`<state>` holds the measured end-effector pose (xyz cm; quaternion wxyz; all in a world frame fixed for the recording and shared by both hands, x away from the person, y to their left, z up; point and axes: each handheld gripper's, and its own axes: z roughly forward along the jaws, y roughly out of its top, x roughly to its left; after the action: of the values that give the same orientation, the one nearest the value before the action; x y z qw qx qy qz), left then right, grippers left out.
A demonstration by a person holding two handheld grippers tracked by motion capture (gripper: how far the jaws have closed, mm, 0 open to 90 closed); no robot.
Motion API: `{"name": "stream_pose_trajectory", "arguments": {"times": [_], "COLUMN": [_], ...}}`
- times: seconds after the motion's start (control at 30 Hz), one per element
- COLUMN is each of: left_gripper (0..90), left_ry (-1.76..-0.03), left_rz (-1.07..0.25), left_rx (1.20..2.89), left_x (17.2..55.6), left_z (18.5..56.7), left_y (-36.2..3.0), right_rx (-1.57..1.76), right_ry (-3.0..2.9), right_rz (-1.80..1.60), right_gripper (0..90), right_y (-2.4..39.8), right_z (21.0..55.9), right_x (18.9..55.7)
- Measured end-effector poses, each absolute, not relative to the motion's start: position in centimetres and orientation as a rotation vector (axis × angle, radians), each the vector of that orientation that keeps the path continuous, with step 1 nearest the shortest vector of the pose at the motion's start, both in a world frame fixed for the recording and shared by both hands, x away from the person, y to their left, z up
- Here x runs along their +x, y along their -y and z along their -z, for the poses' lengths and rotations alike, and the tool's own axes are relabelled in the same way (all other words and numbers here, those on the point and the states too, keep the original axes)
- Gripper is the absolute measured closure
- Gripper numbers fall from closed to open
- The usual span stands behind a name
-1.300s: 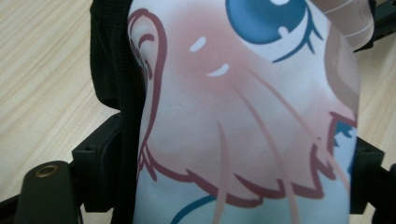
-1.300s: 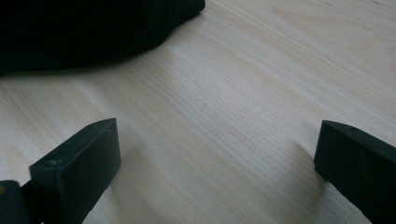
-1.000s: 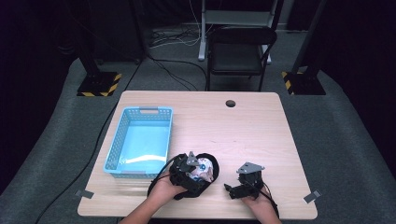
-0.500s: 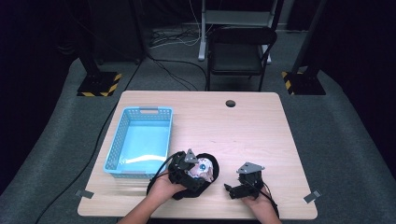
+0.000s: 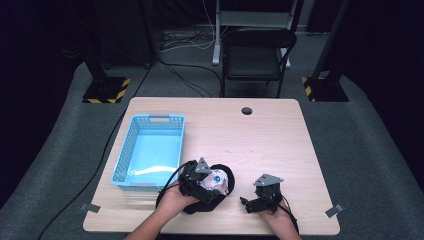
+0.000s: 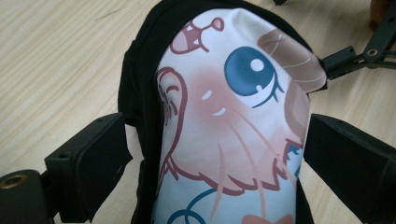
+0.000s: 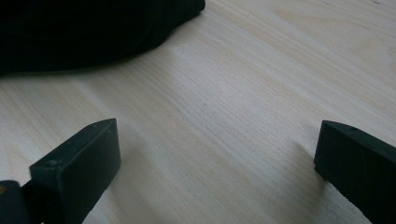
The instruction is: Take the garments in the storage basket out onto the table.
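Note:
A black padded cushion with a cartoon animal printed on white (image 5: pixel 222 180) lies on the wooden table (image 5: pixel 270 145) near its front edge. My left gripper (image 5: pixel 214 183) reaches over it from the left. In the left gripper view the cushion (image 6: pixel 233 121) sits between the two jaws of the left gripper (image 6: pixel 215 144), which stand close against its sides. Those jaws have just been opening, with the cushion between them. My right gripper (image 5: pixel 247 204) rests low on the table to the cushion's right, pointing toward it. In its own view the right gripper (image 7: pixel 217 144) stands open over bare wood.
A light blue plastic basket (image 5: pixel 122 160) stands on the left half of the table, just left of the cushion. A round cable hole (image 5: pixel 246 110) sits near the far edge. A black chair (image 5: pixel 252 55) stands beyond the table. Tape marks (image 5: pixel 334 210) lie at the front corners.

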<state>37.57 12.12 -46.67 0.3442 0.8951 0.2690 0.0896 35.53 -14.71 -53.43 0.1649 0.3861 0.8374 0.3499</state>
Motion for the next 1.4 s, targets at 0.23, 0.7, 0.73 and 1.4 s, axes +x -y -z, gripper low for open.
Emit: {"name": "stream_pose_trajectory", "arguments": {"times": [0.23, 0.7, 0.73, 1.4], "left_gripper": [6.0, 6.1, 6.1, 6.0], "left_ry": [-0.687, -0.704, -0.707, -0.771], "left_rz": [-0.238, -0.27, -0.272, -0.303], "left_rx": [2.305, 2.249, 2.244, 2.182], "left_x": [37.4, 37.5, 37.5, 38.2], "left_z": [46.0, 44.7, 44.6, 43.5], "left_y": [-12.3, -13.5, -13.6, -15.7], "right_rx": [1.099, 1.099, 1.099, 1.1], "right_ry": [-2.386, -2.386, -2.386, -2.386], "right_rz": [-0.996, -0.996, -0.996, -0.995], "right_gripper": [0.0, 0.0, 0.0, 0.0], "right_y": [14.7, 14.7, 14.7, 14.7], "right_z": [53.4, 53.4, 53.4, 53.4], "right_x": [35.5, 35.5, 35.5, 35.5]}}
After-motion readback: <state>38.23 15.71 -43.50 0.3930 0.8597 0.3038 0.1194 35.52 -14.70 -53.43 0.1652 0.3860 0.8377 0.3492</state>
